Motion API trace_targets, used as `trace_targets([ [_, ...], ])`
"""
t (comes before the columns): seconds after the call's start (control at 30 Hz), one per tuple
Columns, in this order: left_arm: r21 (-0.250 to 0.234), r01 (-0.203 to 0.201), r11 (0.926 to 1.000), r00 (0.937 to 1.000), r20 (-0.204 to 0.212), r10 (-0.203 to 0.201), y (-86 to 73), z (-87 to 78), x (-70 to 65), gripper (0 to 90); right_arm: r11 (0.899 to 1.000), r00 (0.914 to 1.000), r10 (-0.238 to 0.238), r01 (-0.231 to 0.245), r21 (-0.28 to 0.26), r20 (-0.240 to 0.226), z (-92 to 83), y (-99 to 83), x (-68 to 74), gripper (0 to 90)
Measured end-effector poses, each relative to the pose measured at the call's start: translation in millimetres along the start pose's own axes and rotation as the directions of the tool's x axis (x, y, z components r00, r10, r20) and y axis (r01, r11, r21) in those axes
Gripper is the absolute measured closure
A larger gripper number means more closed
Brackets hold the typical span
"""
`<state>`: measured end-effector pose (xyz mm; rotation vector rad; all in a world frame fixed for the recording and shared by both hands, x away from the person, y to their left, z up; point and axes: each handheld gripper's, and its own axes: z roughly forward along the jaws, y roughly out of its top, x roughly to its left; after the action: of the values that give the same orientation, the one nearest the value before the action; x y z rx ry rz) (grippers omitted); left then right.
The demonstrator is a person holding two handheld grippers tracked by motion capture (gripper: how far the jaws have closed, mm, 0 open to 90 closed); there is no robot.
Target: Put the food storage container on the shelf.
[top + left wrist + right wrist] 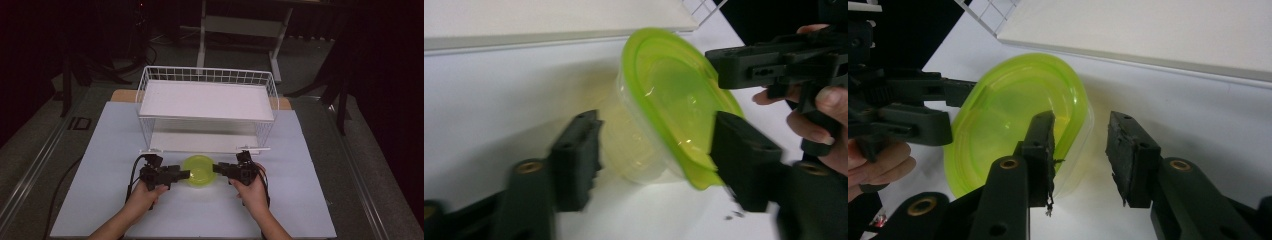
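High view had both grippers (186,174) (217,168) flanking the tub (198,170), jaws apart around its rim, nothing lifted yet.

A white wire rack (206,107) with two shelves stands on the pale table (310,200).

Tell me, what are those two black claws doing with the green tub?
A person holds a gripper in each hand and brings them to a green-lidded tub on the white table, in front of a wire rack. The left gripper and right gripper each have their jaws around one side of the tub. A gap shows beside the jaws in both gripper views, so neither seems clamped yet. The tub rests on the table.
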<state>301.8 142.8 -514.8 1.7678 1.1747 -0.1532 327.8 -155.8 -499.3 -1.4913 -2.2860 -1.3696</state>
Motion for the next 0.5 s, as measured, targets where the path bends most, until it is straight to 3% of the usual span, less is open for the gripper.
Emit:
trace_targets([
  [0.23,-0.001,0.025,0.9997,0.9991,0.033,-0.025,-0.8,2.5,-0.3,54.5,1.0,0.9998,-0.017,0.017,0.012,-0.001,-0.1,-3.2,4.4,69.5],
  [0.33,-0.011,-0.015,0.9998,0.9998,0.013,0.015,-0.1,-0.3,-4.0,63.2,1.0,1.0,-0.004,0.004,0.011,-0.005,-1.3,-3.4,5.0,70.2],
  [0.37,-0.009,-0.024,0.9997,0.9994,0.025,0.024,-0.1,-1.1,-5.2,66.5,1.0,1.0,-0.006,0.006,0.013,0.002,-1.6,-3.4,5.0,71.8],
  [0.4,-0.009,-0.03,0.9995,0.9993,0.024,0.03,-0.2,-1.4,-6.9,69.8,1.0,0.9998,0.012,-0.012,0.01,-0.019,-2.9,-4.5,4.9,74.5],
  [0.5,-0.009,-0.036,0.9993,0.9991,0.022,0.037,-0.5,-3.0,-10.6,71.6,1.0,1.0,-0.005,0.005,0.008,0.001,-4.0,-6.0,7.9,75.2],
])
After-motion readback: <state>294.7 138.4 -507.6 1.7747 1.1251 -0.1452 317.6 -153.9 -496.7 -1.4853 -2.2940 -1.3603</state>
